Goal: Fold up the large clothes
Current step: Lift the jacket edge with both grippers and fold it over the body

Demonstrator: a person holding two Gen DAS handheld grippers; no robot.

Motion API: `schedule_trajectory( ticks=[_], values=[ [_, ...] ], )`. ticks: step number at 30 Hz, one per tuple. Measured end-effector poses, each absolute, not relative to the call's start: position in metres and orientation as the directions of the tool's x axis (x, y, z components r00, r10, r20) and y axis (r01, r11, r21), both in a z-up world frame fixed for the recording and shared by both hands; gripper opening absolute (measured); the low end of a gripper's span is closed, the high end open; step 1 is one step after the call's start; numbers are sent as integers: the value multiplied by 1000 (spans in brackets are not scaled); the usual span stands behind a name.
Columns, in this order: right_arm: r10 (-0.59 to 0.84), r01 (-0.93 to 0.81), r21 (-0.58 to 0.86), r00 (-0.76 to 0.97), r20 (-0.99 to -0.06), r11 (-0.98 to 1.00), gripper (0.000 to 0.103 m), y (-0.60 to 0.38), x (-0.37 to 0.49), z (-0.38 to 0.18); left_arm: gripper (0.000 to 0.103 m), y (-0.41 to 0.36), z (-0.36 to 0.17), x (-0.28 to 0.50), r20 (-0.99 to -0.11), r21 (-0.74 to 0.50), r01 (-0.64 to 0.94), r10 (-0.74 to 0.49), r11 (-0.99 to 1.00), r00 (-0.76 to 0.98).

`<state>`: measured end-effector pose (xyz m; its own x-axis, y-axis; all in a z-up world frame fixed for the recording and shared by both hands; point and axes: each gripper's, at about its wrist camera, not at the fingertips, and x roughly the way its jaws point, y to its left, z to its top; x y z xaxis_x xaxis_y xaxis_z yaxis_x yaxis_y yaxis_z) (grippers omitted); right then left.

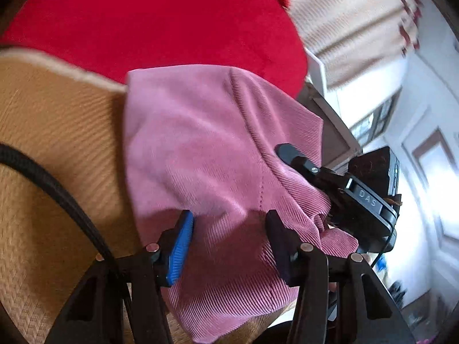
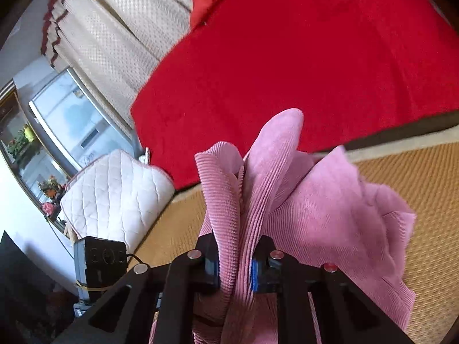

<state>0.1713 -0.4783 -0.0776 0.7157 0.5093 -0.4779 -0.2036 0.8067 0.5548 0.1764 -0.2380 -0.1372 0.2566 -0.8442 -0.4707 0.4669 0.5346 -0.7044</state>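
Note:
A pink ribbed garment (image 1: 200, 149) lies in a heap on a tan woven mat (image 1: 57, 132). In the left wrist view my left gripper (image 1: 229, 229) is open, its fingers spread over the garment's near part and neither pad pressing on it. My right gripper (image 1: 289, 154) reaches in from the right at the garment's ribbed edge. In the right wrist view the right gripper (image 2: 236, 261) is shut on a bunched fold of the pink garment (image 2: 275, 189), which stands up between its pads and spills to the right.
A red blanket (image 2: 287, 57) covers the surface beyond the mat (image 2: 416, 177). A cream quilted cushion (image 2: 114, 195) sits at the left, with a cream patterned cover (image 2: 120, 28) and a glass-fronted cabinet (image 2: 66, 126) behind it. A black cable (image 1: 57, 189) crosses the mat.

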Motion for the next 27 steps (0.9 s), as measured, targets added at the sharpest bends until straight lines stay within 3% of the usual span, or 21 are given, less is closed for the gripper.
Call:
schedule_trajectory(
  ticks=[3,7,10,11,12,13,14,19,24,27],
  values=[
    [533,-151,612,675,-510,777,16,-507,178,-98,52,-263,-130,176,-555,-602,515,-784,610,280],
    [578,-15,711,595,-559,703,25,-535,191,-139,52,-273,-141,181,-565,-604,491,-771,628,292],
    [582,-18,718,601,-548,695,32,-536,188,-134,52,-276,-136,182,-563,-589,503,-768,633,307],
    [569,-29,704,614,-547,709,40,-536,184,-127,52,-275,-136,183,-560,-591,505,-771,629,305],
    [560,-34,697,624,-545,717,67,-537,182,-123,52,-272,-137,183,-553,-599,505,-777,622,301],
    [552,-43,695,643,-531,718,78,-541,175,-118,52,-267,-140,183,-545,-609,502,-784,614,298],
    [539,-54,693,672,-507,719,82,-543,168,-113,52,-260,-143,183,-533,-626,496,-794,602,291],
    [601,-75,716,607,-519,694,78,-560,148,-127,52,-221,-160,186,-509,-689,439,-816,577,273],
    [667,-121,740,547,-506,661,55,-536,142,-137,52,-208,-162,180,-538,-662,437,-792,609,289],
    [623,-174,663,570,-535,728,53,-508,142,-126,52,-198,-164,177,-544,-667,417,-786,618,295]
  ],
)
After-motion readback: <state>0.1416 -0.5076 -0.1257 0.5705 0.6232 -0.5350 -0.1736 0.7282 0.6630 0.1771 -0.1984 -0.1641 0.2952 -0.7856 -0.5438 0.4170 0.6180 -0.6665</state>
